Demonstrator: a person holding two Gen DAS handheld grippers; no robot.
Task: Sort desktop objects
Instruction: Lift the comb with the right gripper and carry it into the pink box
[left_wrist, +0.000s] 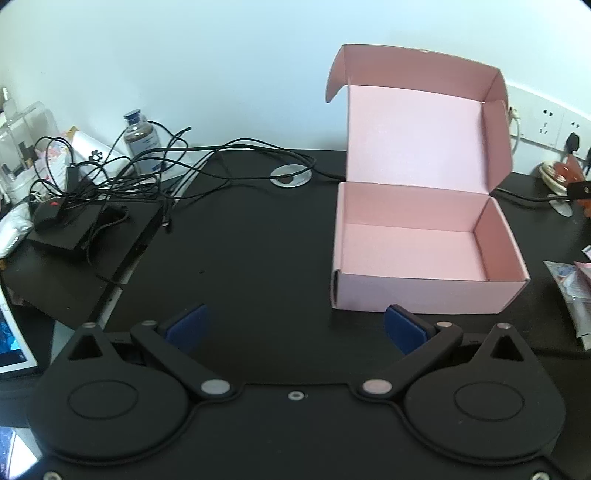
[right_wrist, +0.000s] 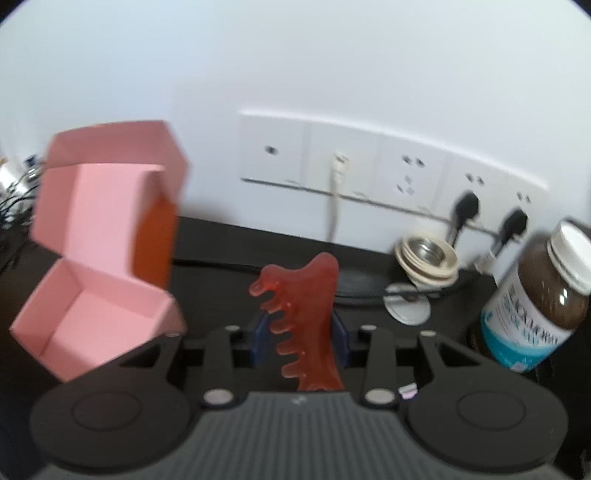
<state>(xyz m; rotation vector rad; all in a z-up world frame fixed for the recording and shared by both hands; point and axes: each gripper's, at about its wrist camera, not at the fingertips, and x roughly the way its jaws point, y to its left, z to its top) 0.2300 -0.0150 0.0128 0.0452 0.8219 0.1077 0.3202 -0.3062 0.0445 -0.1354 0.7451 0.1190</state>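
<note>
The right gripper (right_wrist: 301, 334) is clamping a reddish-brown, translucent comb (right_wrist: 304, 317) between its blue pads (right_wrist: 341, 341), the comb standing upright with its rounded teeth facing left and its broad back rising above the fingers. The whole right wrist view is looking smeared, so fine detail on the comb is hard to make out. To the left of that gripper the pink box (right_wrist: 92, 266) is sitting open on the black desk (right_wrist: 221, 243), its lid tipped back and its tray showing nothing inside. To the right, a brown bottle (right_wrist: 535, 299) with a white cap and a blue-and-white label is appearing tilted at the frame's edge, and a small round cream-rimmed dish (right_wrist: 426, 258) is resting near the white wall sockets (right_wrist: 388, 166), where two black plugs are seated. The left gripper (left_wrist: 293, 328) is hovering low over the desk (left_wrist: 258, 240) with its jaws spread wide apart and nothing between them, its right blue pad (left_wrist: 402, 328) just beside the near front wall of the pink box (left_wrist: 424, 291). Off to the left, a tangle of black cables (left_wrist: 129, 173) is lying over a black mouse (left_wrist: 50, 214) and a flat black case, with another brown bottle (left_wrist: 142, 142) standing behind.
</note>
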